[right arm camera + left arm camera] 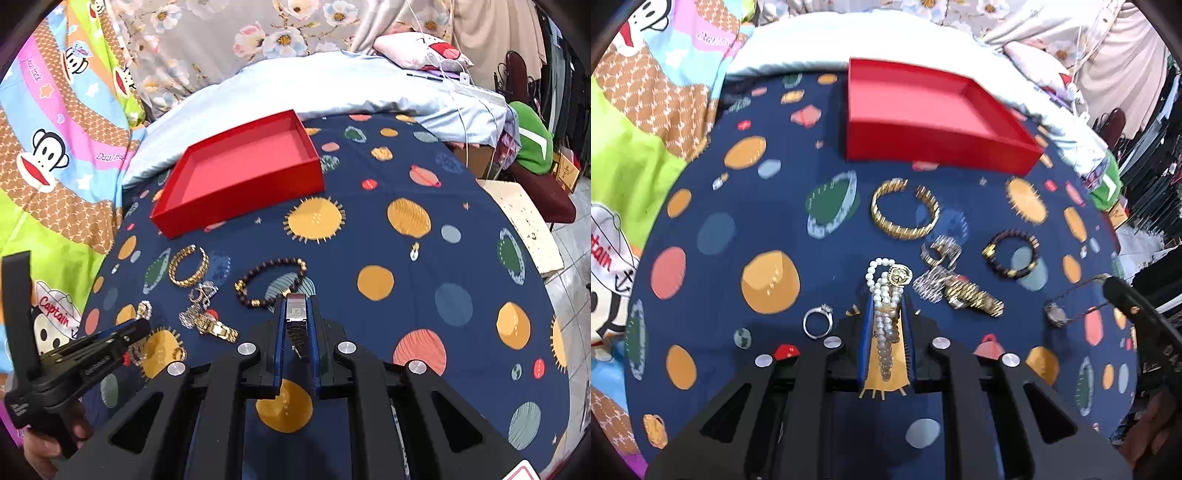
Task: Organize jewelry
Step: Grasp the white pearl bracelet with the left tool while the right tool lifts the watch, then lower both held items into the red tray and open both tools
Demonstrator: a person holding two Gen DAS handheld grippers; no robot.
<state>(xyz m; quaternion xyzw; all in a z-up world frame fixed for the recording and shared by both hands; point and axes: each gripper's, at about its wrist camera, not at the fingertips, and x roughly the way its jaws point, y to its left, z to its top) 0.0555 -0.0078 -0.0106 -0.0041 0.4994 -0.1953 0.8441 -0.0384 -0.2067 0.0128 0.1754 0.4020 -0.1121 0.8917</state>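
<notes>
My left gripper (886, 301) is shut on a white pearl bracelet (877, 269) with a gold charm; its strands run back between the blue pads. My right gripper (297, 301) is shut on a silver watch (295, 314), held above the blue cloth. An empty red box (236, 206) stands at the far side of the cloth. On the cloth lie a gold bangle (905, 210), a dark bead bracelet (271, 282), a gold watch (975, 299), silver pieces (940, 251) and a silver ring (818, 321). In the right wrist view the left gripper (142, 325) is low at the left.
The navy planet-print cloth (424, 288) covers a bed. A pale blue pillow (332, 85) lies behind the red box (923, 144), and a bright cartoon blanket (55, 155) is on the left. A floor and a chair (543, 199) are beyond the right edge.
</notes>
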